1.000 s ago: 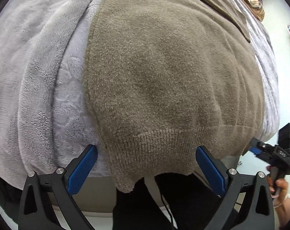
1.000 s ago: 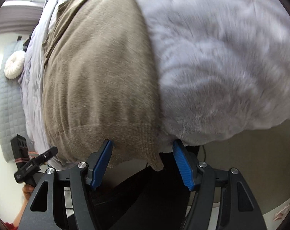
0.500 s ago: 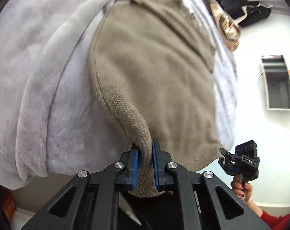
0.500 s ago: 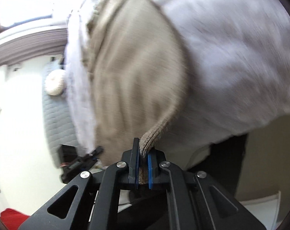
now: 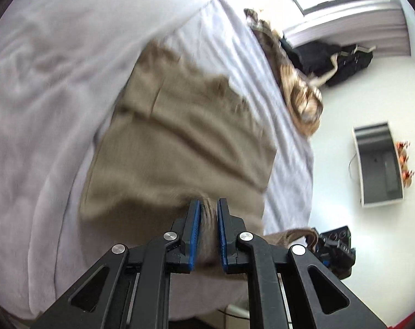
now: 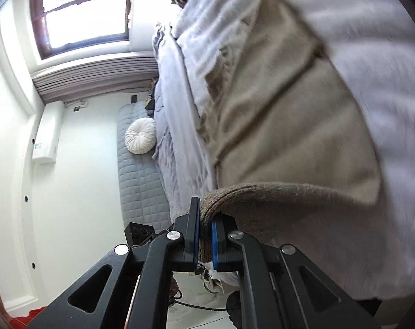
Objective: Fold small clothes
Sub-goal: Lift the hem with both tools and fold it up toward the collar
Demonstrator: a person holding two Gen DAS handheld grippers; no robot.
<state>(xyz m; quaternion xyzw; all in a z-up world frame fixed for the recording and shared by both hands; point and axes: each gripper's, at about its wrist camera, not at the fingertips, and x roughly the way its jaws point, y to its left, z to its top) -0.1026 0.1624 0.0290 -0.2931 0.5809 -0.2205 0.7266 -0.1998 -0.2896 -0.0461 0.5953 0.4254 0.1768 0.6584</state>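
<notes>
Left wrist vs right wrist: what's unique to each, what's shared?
Left wrist only: a patterned brown garment at the bed's far edge, dark bags on the floor, a grey tray.
Right wrist only: a round white cushion on a quilted grey bench.
Both: the tan knit garment on the grey blanket, each tool clamped on its hem.

Bed (image 5: 43,109), grey blanket; tan sweater (image 5: 180,142) atop.

A tan knitted garment (image 5: 180,148) lies on the bed, its ribbed near hem lifted and curling over.
</notes>
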